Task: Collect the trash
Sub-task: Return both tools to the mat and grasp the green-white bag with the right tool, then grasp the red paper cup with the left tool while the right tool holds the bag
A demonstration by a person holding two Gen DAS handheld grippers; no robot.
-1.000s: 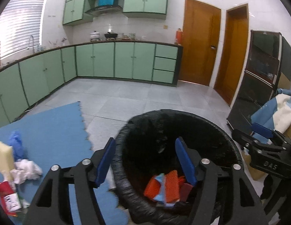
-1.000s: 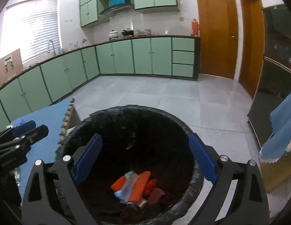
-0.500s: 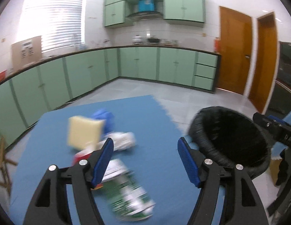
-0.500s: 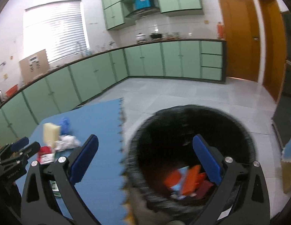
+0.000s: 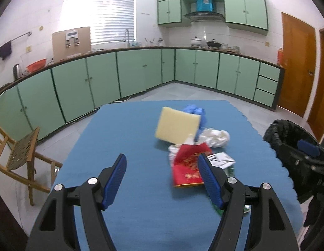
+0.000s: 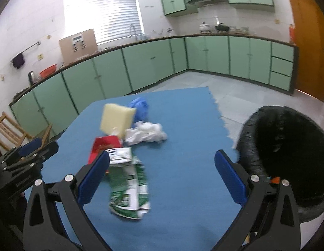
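On the blue mat [image 5: 141,146] we see the trash in a little pile: a yellow sponge [image 5: 176,124], a blue glove [image 5: 196,113], white crumpled paper [image 5: 216,136], a red packet [image 5: 189,169] and a green wrapper [image 6: 129,190]. Our left tongs [image 5: 162,179] are spread wide with nothing between them, and the red packet lies just past the right finger. Our right tongs [image 6: 162,177] are spread wide and hold nothing too. Beside the mat, on the right, stands the black bin [image 6: 287,146].
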